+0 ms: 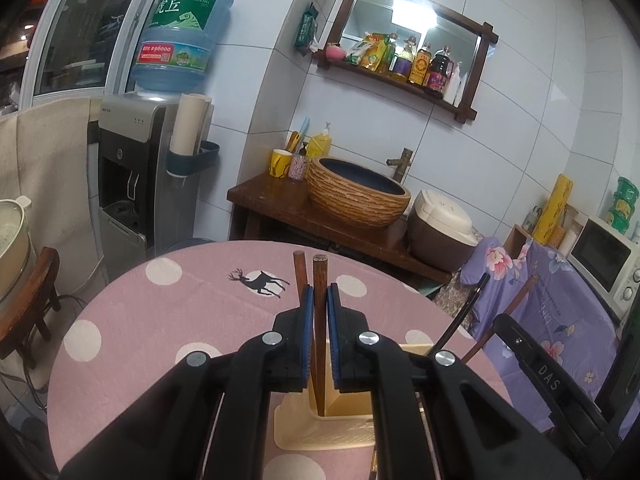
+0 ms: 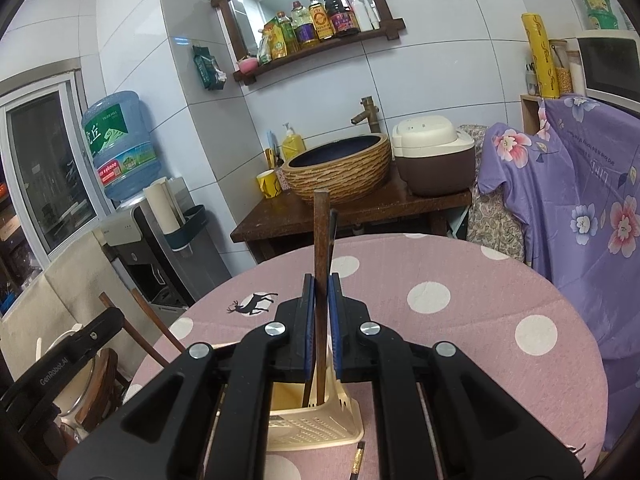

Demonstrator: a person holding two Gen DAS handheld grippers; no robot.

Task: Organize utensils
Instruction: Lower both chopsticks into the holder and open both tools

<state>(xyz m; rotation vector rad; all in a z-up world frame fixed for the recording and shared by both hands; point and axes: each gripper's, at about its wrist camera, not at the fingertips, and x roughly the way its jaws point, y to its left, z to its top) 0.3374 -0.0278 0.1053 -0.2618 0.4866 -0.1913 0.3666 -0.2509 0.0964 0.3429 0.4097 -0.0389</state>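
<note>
Both at the insertion step. Left hand-held gripper point(image 1: 320, 300) pinches 1 wooden chopstick point(image 1: 320, 280), tip inside the cream utensil holder point(image 1: 320, 428). Right hand-held gripper point(image 2: 320, 292) pinches another chopstick point(image 2: 321, 240) over the same holder. Next move, I'd judge: lower, then release.
</note>
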